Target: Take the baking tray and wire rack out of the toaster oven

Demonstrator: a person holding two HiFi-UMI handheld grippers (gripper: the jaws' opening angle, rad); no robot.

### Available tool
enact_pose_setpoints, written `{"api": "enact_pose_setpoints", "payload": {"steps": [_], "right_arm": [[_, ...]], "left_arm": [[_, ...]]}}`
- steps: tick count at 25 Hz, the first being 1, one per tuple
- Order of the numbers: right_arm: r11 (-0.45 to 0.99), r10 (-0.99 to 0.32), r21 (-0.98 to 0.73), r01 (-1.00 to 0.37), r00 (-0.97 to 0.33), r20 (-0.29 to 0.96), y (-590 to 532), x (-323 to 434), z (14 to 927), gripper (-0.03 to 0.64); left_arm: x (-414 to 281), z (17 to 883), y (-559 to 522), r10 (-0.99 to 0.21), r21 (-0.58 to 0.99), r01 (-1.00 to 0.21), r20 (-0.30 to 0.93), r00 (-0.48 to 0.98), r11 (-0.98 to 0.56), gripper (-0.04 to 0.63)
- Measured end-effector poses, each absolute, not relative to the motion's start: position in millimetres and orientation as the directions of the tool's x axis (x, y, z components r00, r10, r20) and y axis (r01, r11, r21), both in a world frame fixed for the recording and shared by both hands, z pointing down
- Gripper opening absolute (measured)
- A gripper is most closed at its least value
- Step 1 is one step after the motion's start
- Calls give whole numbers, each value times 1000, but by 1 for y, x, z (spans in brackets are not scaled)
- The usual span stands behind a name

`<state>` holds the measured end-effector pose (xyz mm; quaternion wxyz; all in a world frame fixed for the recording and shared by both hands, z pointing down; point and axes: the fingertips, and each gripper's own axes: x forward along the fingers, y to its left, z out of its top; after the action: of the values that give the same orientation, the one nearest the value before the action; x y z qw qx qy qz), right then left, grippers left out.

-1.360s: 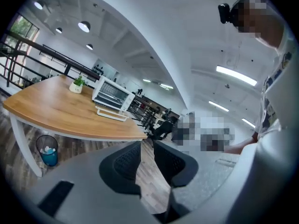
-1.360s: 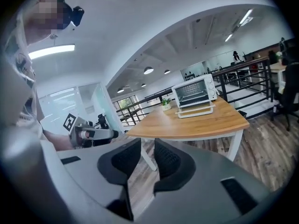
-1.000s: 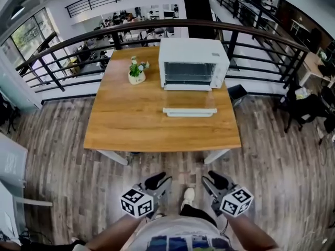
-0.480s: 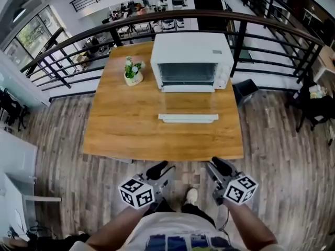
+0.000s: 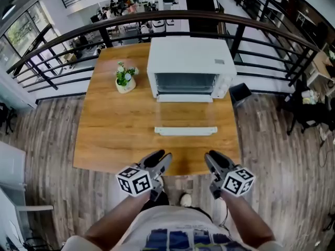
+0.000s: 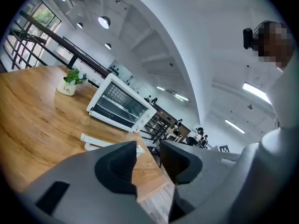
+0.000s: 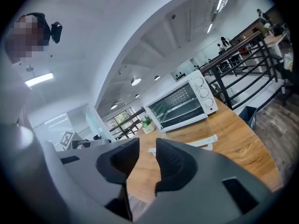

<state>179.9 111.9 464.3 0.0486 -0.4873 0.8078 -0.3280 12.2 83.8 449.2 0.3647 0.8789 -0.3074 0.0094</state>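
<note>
Lower centre, your left gripper (image 5: 158,159) has its fingers just opened wide, nothing between them. Your right gripper (image 5: 212,160) has them just narrowed, apart and empty. The toaster oven (image 5: 189,61) stands open, upper centre.

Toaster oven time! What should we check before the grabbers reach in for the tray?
1. Toaster oven door open flat: ok.
2. Left gripper fingers apart, just opened wider, nothing between: ok.
3. Right gripper fingers apart, just closed a bit, nothing between: ok.
4. Grippers at the oven: not ok, only at the table's near edge.
5. Tray and rack visible inside: cannot tell.
6. Plant pot apart from the door: ok.
</note>
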Motion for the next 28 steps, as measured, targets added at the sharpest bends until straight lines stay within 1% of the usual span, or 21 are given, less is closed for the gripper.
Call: {"api": "enact_pose_setpoints", "payload": {"steps": [7, 10, 11, 12, 14, 15, 16, 21, 24, 28], "right_arm": [[199, -864, -663, -722, -448, 229, 42, 184, 474, 103], [208, -885, -706, -677, -437, 158, 5, 191, 467, 101], [179, -895, -741, -647, -420, 151, -6, 191, 466, 100], [99, -907, -786, -610, -380, 181, -13, 194, 473, 100], [-98, -912, -842, -531, -290, 289, -22, 207, 496, 100], [-147, -907, -844, -516, -270, 323, -29, 214, 503, 100], [-161, -903, -839, -520, -265, 338, -38, 220, 506, 100], [-103, -894, -844, -527, -323, 311, -115, 252, 509, 104], [-86, -887, -859, -504, -354, 297, -147, 274, 515, 108], [-76, -894, -886, -457, -363, 264, -183, 286, 521, 110]], "left_arm": [[5, 464, 6, -501, 685, -487, 202, 842, -542, 149], [10, 471, -30, -482, 707, -455, 183, 857, -541, 149], [10, 473, -43, -477, 719, -442, 174, 862, -536, 149], [10, 476, -56, -475, 733, -430, 165, 864, -527, 149], [13, 481, -79, -482, 767, -411, 153, 863, -492, 149], [16, 482, -88, -489, 790, -398, 144, 860, -467, 149], [20, 481, -98, -497, 813, -380, 132, 858, -441, 149], [46, 487, -163, -562, 918, -267, 61, 825, -292, 149], [60, 501, -190, -623, 946, -263, 90, 777, -191, 149], [54, 509, -222, -683, 944, -296, 120, 720, -146, 149]]}}
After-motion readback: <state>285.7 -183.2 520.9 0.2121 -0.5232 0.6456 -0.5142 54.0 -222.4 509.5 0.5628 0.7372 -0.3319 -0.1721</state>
